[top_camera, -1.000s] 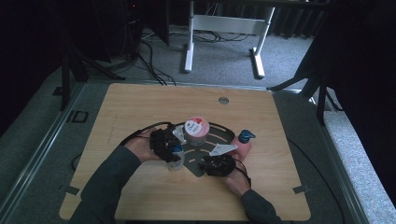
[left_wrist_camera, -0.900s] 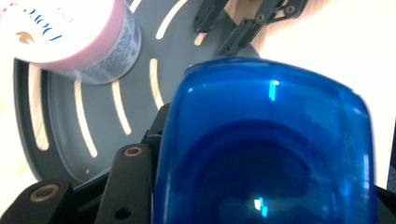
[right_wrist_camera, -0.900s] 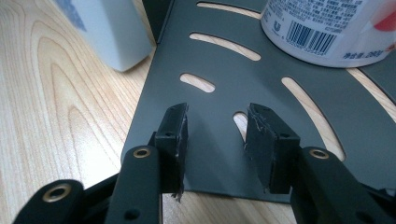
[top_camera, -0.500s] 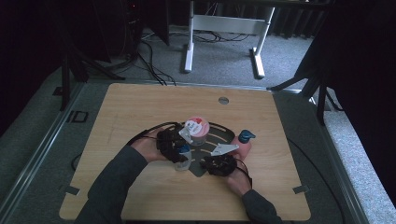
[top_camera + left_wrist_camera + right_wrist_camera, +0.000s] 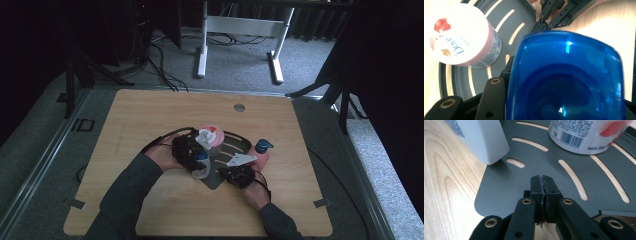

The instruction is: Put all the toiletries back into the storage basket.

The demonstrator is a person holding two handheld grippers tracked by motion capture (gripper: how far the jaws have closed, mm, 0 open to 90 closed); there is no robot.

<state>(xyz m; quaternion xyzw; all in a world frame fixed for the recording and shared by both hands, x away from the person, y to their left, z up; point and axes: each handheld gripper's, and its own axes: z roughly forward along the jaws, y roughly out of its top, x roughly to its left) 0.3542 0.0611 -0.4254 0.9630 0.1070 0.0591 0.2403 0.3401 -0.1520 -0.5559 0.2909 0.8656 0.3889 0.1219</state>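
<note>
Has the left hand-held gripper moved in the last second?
Yes. The left hand-held gripper has shifted rightward, toward the blue-capped bottle standing at the tray's right edge.

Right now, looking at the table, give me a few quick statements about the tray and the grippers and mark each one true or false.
1. The pink tub stands on the grey tray. True.
2. The right gripper has its jaws wide open. False: they are pressed together at the tray's edge.
3. The left gripper holds a bottle with a blue cap. True.
4. The tray is solid, with no openings. False: it has long slots showing the wood beneath.
5. The tub lies on its side. False: it stands upright.
</note>
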